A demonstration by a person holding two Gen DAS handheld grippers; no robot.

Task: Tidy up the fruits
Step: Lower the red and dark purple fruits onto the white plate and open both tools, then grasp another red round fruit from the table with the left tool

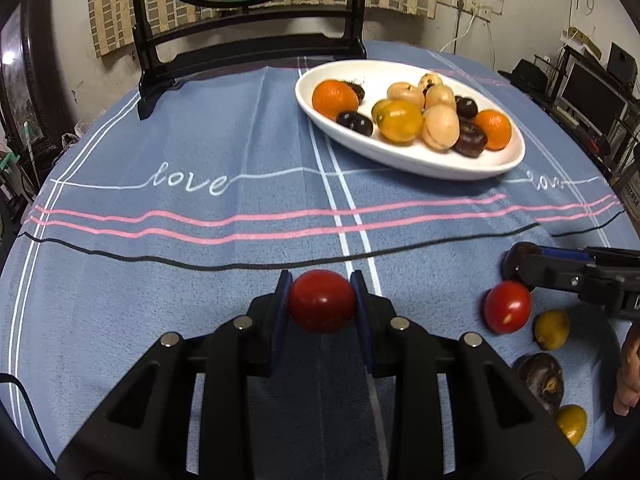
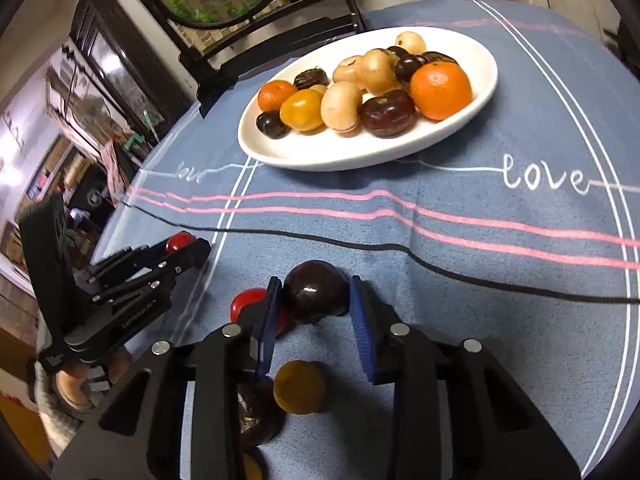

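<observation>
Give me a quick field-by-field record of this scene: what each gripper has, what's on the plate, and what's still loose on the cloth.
left gripper: shut on red tomato
right gripper: jaws around dark plum, left pad touching, right pad's contact unclear
white plate: oranges, yellow, tan and dark fruits
loose on blue tablecloth: second red tomato, yellow fruit, dark fruit, another yellow fruit
</observation>
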